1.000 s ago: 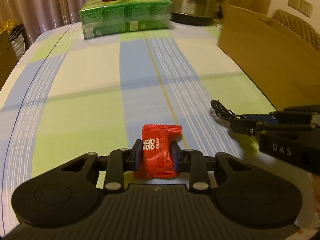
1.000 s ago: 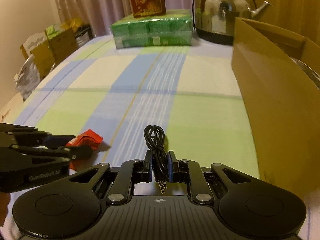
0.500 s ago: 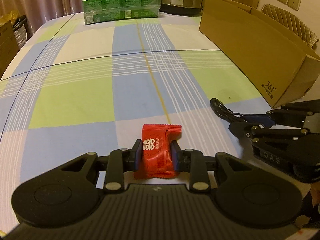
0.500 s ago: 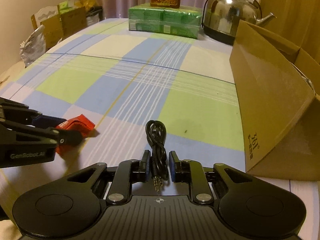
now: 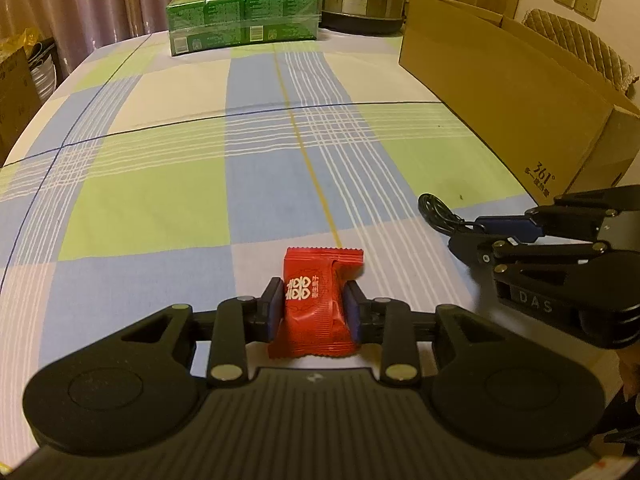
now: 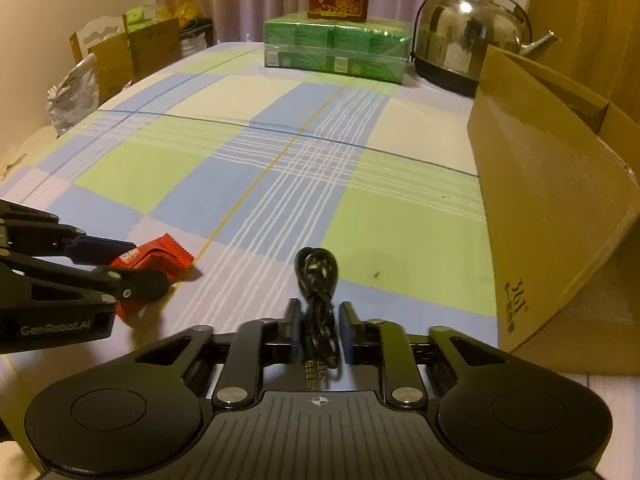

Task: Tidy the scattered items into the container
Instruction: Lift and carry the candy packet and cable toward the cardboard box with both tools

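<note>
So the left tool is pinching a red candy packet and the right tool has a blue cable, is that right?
Almost. The left tool does pinch the red candy packet, but the cable between the right tool fingers is black, not blue, as the right wrist view shows.
</note>
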The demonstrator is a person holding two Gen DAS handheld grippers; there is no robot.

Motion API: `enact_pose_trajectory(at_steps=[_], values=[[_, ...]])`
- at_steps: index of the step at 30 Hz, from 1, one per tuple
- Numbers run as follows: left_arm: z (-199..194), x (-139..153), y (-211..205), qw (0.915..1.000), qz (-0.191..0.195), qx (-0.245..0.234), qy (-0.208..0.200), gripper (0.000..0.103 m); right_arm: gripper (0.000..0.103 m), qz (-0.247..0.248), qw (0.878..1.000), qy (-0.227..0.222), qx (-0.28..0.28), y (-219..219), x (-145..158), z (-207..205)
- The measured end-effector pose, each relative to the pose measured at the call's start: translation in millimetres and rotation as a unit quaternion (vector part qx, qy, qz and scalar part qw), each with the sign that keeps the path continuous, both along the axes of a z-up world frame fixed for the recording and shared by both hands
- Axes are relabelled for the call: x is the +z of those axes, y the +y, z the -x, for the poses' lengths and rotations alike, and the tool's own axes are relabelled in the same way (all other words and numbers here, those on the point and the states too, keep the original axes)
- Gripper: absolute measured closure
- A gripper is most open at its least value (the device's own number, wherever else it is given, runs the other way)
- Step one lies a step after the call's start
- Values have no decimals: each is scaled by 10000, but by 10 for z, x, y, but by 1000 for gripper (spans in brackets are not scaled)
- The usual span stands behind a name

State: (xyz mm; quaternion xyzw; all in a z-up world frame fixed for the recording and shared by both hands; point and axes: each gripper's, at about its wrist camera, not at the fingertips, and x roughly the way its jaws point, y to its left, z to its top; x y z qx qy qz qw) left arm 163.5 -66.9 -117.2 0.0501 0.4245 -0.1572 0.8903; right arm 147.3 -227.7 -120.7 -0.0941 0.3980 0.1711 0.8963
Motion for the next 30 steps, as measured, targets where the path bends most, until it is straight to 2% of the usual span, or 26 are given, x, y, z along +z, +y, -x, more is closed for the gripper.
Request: enact_pose_trajectory(at_steps=[12, 30], values=[[178, 51, 1, 9999, -140, -31, 78, 79, 91, -140, 9998, 64, -147, -60, 148, 250], [509, 326, 24, 9999, -66, 77, -82, 79, 91, -265, 9991, -242, -224, -88, 547, 607]])
